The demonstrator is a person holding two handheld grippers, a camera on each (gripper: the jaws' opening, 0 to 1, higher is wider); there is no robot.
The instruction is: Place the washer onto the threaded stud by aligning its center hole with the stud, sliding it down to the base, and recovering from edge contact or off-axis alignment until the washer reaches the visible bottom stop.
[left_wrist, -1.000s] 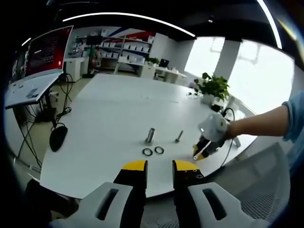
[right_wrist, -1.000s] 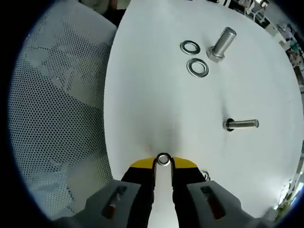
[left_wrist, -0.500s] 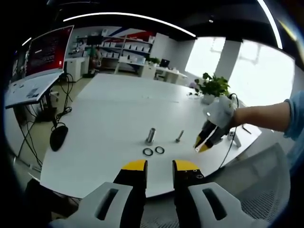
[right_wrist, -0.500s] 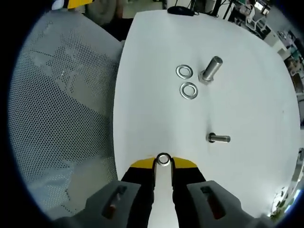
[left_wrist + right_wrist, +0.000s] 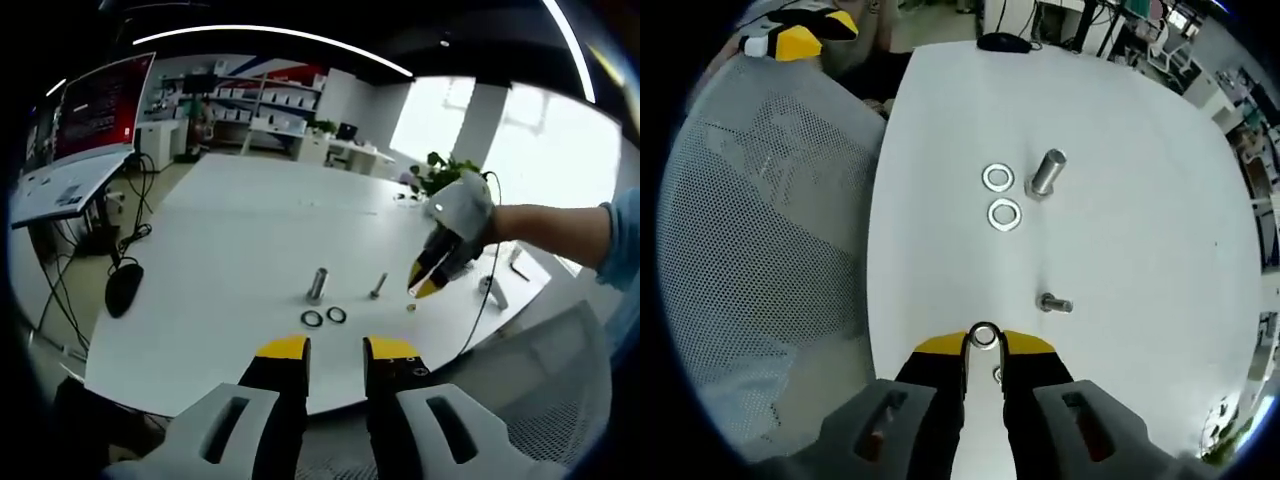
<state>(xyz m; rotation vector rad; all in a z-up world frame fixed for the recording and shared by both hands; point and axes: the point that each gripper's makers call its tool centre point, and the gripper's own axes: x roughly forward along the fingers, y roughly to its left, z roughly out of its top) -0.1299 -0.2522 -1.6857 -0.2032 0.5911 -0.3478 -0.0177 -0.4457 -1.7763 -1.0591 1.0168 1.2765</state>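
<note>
In the right gripper view the right gripper (image 5: 984,340) is raised above the white table (image 5: 1140,230), its yellow-tipped jaws drawn close together and pinching a small silver washer (image 5: 984,334) on edge between the tips; the washer's ring and centre hole face the camera. Below and ahead of it on the table stands a small threaded stud (image 5: 1054,303), head down and shaft up, leaning toward the right of the view; the held washer is above the table and apart from this stud, not yet over it. Just beside the right jaw a tiny ring-like piece (image 5: 997,375) lies on the table; what it is I cannot tell. Farther off stands a thicker bolt (image 5: 1045,172), upright on its head, with two loose washers (image 5: 997,179) (image 5: 1004,214) lying flat just beside it, near each other but not overlapping. A computer mouse (image 5: 1003,42) sits at the far end of the table; a grey mesh chair (image 5: 750,250) stands beside the table's edge.

In the left gripper view the left gripper (image 5: 336,349) hovers near the table edge, its jaws parted by a narrow gap with nothing between them; a person's arm in a blue sleeve (image 5: 618,240) reaches in from the right; a potted plant (image 5: 450,185) stands at the far side.
</note>
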